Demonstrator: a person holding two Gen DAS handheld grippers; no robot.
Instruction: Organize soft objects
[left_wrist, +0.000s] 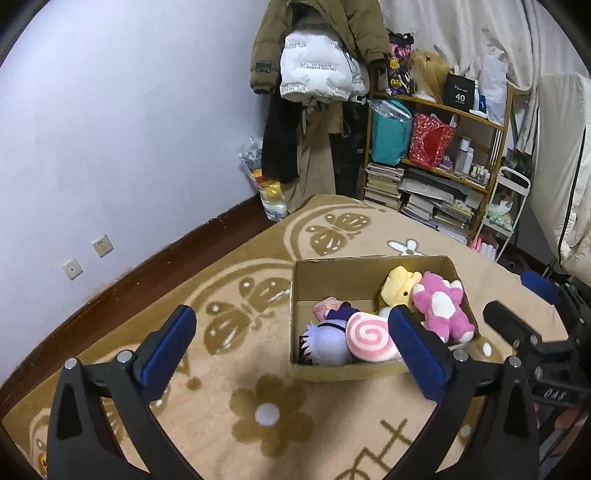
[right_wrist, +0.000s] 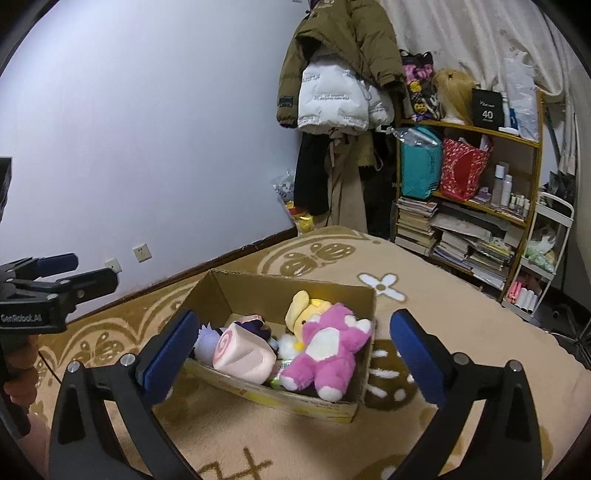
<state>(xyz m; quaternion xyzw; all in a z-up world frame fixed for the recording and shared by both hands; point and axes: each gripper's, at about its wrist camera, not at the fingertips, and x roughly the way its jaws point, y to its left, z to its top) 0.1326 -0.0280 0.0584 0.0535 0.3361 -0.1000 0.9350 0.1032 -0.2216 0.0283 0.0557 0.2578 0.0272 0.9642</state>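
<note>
Apparently the sorting is nearing its end — the soft toys (right_wrist: 325, 347) are all lying inside the cardboard box (right_wrist: 295, 400) on the carpet (left_wrist: 258, 424), none showing outside it. Both the left claw (left_wrist: 291, 350) and right claw (right_wrist: 291, 350) are gaping wide, holding nothing.

Count of items on the rug

We count one cardboard box (right_wrist: 364, 373), four plush toys (right_wrist: 325, 350) visible inside it, two wall sockets (left_wrist: 102, 246), and one shelf unit (right_wrist: 532, 147).
</note>
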